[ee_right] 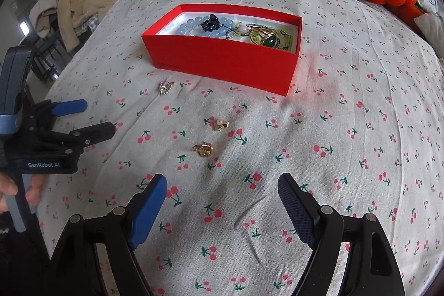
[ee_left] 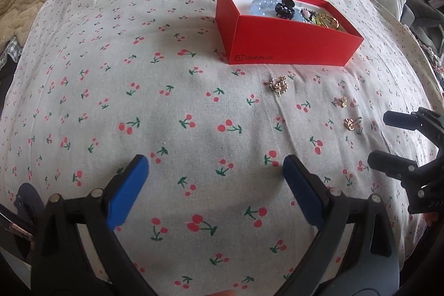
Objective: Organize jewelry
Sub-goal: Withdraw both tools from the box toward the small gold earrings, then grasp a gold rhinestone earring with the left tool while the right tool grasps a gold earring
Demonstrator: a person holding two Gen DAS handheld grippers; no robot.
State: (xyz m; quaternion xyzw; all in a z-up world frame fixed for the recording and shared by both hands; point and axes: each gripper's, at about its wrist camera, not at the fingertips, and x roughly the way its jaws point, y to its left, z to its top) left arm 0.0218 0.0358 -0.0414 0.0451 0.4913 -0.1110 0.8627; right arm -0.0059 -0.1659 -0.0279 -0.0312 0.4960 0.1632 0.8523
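Three small gold pieces (ee_right: pixel 203 149) are left loose on the cherry-print sheet (ee_right: pixel 347 157), at about 6 o'clock from the red box (ee_right: pixel 222 57), where beads and a hair clip are already stored. Both the left claw (ee_left: pixel 215 179) and the right claw (ee_right: pixel 222 196) are held spread, with nothing gripped.

Bare sheet (ee_right: pixel 347 157) (beside red box (ee_right: pixel 222 60))
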